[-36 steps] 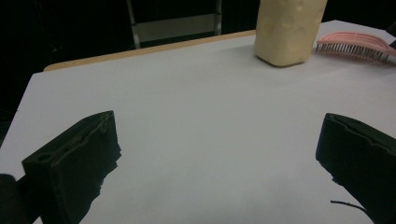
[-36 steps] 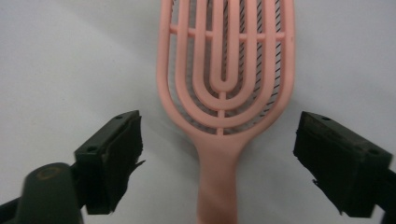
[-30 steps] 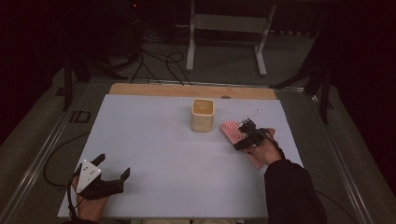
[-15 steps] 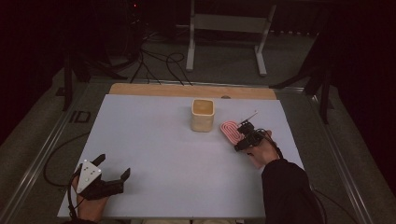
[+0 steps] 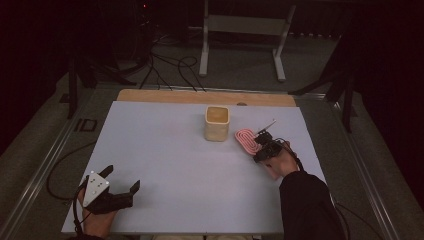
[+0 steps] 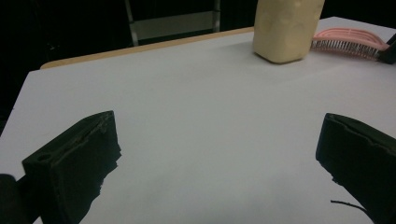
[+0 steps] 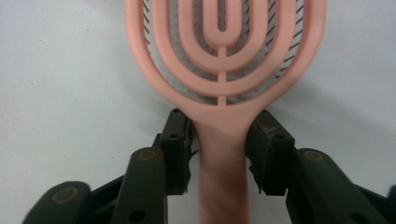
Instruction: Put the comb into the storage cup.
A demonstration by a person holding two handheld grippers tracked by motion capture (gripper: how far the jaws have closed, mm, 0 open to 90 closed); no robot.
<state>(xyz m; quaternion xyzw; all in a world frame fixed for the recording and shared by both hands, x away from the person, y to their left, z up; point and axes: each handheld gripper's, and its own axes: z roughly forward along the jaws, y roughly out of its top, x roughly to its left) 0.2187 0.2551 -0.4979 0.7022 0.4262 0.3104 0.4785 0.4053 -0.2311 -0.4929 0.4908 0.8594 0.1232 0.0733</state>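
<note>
Hairbrush: we see the pink hairbrush (image 5: 246,141) lying flat on the bench (image 5: 170,150) right of centre in the high view, just beside the cream cup (image 5: 217,123); in the right gripper view its looped head (image 7: 224,51) fills the top of the frame.
Right claw: our right claw (image 7: 219,140) has just been closing, and its jaws now sit on either side of the brush's neck, touching or all but touching it; we cannot tell for sure whether they press.
Left claw: our left claw (image 5: 122,192) rests at the lower left of the high view, jaws wide apart over bare bench.
Cup: it stands upright at upper centre.
</note>
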